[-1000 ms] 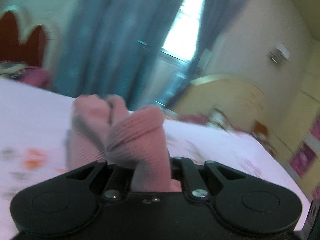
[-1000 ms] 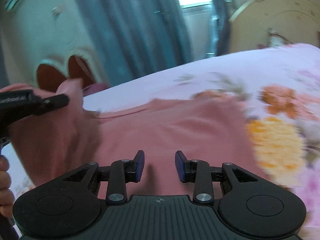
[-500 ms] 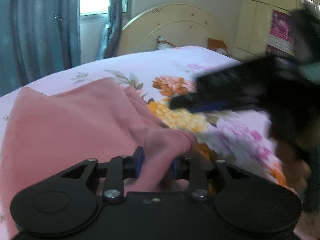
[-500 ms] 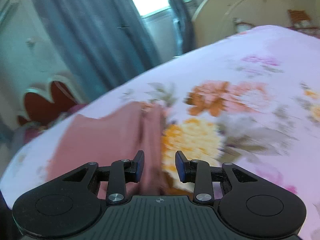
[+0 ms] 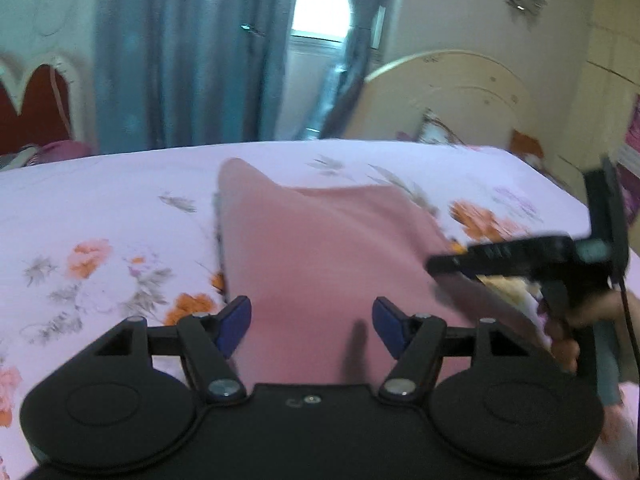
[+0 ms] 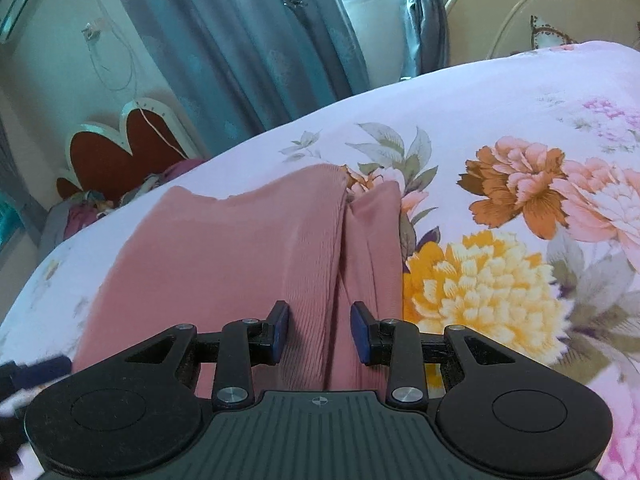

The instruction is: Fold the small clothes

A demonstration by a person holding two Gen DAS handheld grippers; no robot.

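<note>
Now, both sets spread wide: left tongs (image 5: 311,323) released over the pink knit garment (image 5: 320,248) lying on the floral bed sheet (image 5: 100,216), right tongs (image 6: 319,333) gaping too, straddling a lengthwise fold ridge (image 6: 342,248), gripping nothing.

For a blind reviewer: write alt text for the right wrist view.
The right gripper hangs open over a pink ribbed garment lying on a floral bedsheet, jaws either side of a lengthwise crease. Teal curtains hang behind the bed.
</note>
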